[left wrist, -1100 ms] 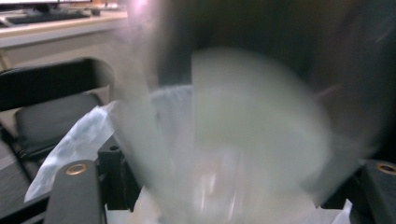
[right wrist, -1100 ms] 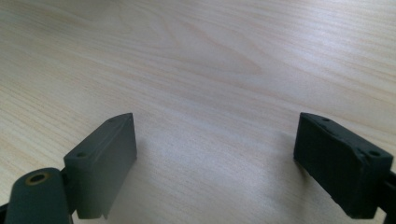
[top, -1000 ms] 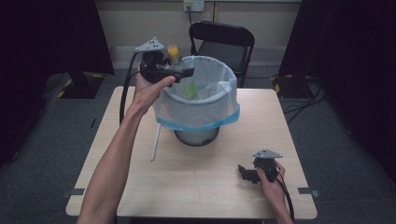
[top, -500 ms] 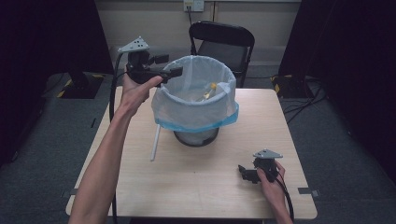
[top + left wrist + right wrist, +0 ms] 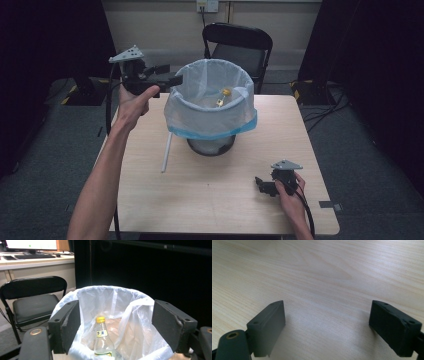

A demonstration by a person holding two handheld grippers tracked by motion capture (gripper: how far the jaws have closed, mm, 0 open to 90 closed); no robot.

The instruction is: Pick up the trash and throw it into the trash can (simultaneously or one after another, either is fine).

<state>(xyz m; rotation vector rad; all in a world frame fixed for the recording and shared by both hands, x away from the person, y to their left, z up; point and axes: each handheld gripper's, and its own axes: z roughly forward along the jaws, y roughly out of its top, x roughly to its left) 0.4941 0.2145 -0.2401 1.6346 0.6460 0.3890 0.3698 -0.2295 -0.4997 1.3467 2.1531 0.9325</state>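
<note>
White plastic is lining the round bin (image 5: 210, 107), with a blue band around the bag's rim, and the bin is standing in the middle of the pale wooden table (image 5: 280, 125), a bit nearer the back edge. The clear glass bottle with a yellow cap (image 5: 102, 340) is lying inside the bag, down low and leaning to 1 side.

The left gripper (image 5: 172, 79) is hanging in the air over the back left corner of the table, just outside the bag's rim. Its 2 black jaws are standing wide with nothing between them, though they have just been closing a little. The step in hand is probably getting this gripper clear of the bin. To do it well, the hand should be going sideways and level, so a jaw is not catching the thin bag and tipping the bin.

The left hand (image 5: 131, 102) is gripping from below with the forearm stretching long across the left edge, and the jaws are pointing level at the bin. The right hand (image 5: 290, 195) is resting near the front right corner, holding the right gripper (image 5: 261, 184) low on the wood. Its jaws are wide too, holding nothing. A thin white stick (image 5: 166, 152) is lying left of the bin.
</note>
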